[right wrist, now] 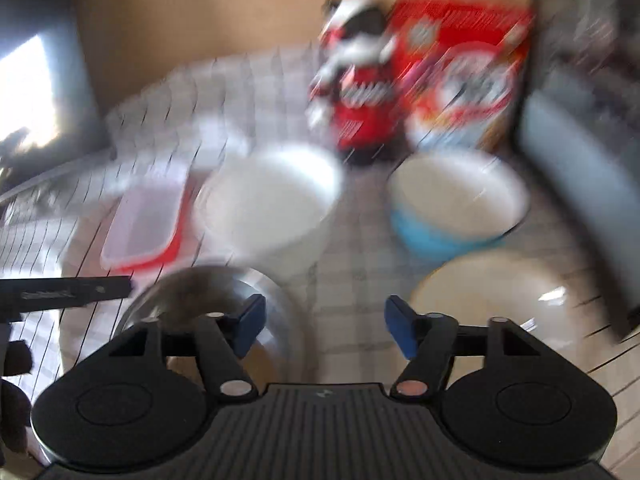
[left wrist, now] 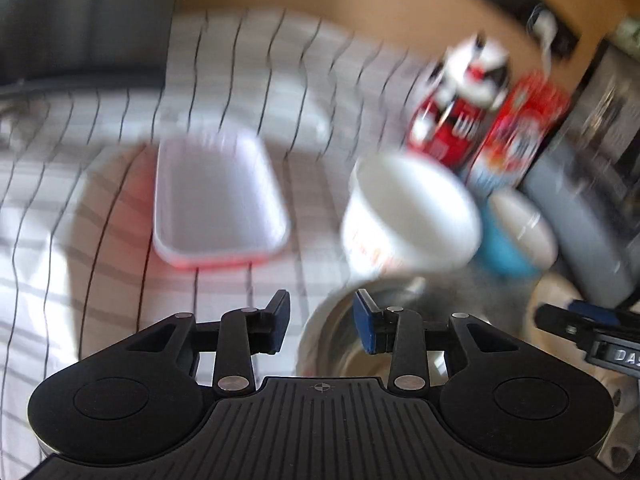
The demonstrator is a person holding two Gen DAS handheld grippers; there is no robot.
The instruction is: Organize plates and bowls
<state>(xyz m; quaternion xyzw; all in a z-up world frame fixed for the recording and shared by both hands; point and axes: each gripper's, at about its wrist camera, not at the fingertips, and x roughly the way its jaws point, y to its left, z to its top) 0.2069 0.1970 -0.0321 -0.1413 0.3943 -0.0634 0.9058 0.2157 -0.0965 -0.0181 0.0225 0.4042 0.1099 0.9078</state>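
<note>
My left gripper [left wrist: 322, 320] is open with nothing between its pads. Its right finger hangs over the rim of a steel bowl [left wrist: 340, 344]. Beyond stand a tall white bowl [left wrist: 412, 216], a blue bowl with a white inside [left wrist: 520, 232] and a white rectangular dish on a red base [left wrist: 218, 196]. My right gripper [right wrist: 325, 328] is also open and empty, above bare cloth between the steel bowl [right wrist: 208, 288] and a cream plate [right wrist: 500, 288]. The white bowl [right wrist: 272, 204] and the blue bowl [right wrist: 456, 204] sit farther back. Both views are blurred.
A checked tablecloth [left wrist: 100, 240] covers the table. At the back stand a red cereal box [right wrist: 460, 72] and a red pack topped with a black-and-white figure [right wrist: 360, 92]. A grey box [right wrist: 580, 184] blocks the right side. The left gripper [right wrist: 68, 290] shows at the left edge.
</note>
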